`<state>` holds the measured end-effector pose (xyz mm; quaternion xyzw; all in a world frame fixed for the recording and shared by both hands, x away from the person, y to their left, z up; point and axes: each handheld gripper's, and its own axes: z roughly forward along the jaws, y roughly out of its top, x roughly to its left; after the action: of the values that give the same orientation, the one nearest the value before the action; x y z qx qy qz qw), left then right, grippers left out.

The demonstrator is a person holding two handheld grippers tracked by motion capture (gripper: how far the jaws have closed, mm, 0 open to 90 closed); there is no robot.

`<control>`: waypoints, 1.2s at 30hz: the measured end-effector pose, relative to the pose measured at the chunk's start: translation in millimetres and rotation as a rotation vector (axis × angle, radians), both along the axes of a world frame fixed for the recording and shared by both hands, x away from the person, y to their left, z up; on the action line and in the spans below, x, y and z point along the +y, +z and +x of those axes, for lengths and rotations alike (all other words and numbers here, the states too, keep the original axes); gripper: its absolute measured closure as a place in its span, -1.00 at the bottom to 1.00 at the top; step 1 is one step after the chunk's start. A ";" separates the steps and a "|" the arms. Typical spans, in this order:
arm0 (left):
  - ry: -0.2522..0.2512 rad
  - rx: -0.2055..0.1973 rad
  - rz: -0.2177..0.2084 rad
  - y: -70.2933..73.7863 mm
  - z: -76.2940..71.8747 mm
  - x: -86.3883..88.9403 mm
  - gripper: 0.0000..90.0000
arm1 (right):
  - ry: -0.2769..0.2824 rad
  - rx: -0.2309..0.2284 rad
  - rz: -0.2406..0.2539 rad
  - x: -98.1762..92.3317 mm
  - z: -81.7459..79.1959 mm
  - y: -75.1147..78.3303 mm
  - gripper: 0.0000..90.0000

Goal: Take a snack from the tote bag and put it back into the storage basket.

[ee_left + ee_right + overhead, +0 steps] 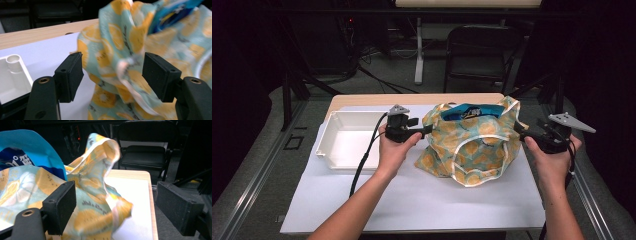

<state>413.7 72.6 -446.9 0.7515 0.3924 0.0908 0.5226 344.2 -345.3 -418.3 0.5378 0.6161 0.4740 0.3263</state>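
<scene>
Grippers: two, fingers apart [428, 131] [518, 131]; one bag [472, 145]; one tray [343, 140]

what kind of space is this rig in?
Probably a lab or recording workspace, not a home: dark metal frame legs flank the pale wooden table, loose cables run over the grey floor, and a black folding chair stands behind.

A lab: dark framing [292, 85], cables [377, 75], folding chair [479, 50]

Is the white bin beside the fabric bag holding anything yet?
No: in the high view the white bin sits left of the fabric bag with a bare inside, and the blue packet is in the bag's mouth.
</scene>
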 end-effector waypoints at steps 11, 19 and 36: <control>-0.261 0.148 -0.205 -24.8 -14.0 -14.3 0.05 | 0.123 0.090 0.150 6.7 4.7 -35.5 0.66; -0.299 0.180 -0.227 -25.3 -10.2 -9.7 1.00 | 0.105 -0.035 0.077 15.8 -15.6 -27.1 1.00; -0.285 0.141 -0.304 -8.3 -18.8 8.3 0.79 | 0.118 -0.085 0.111 19.9 -33.5 -20.2 0.15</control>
<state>394.9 81.0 -455.2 0.7164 0.3271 -0.0967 0.6087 310.7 -325.4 -438.5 0.4971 0.6051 0.5482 0.2935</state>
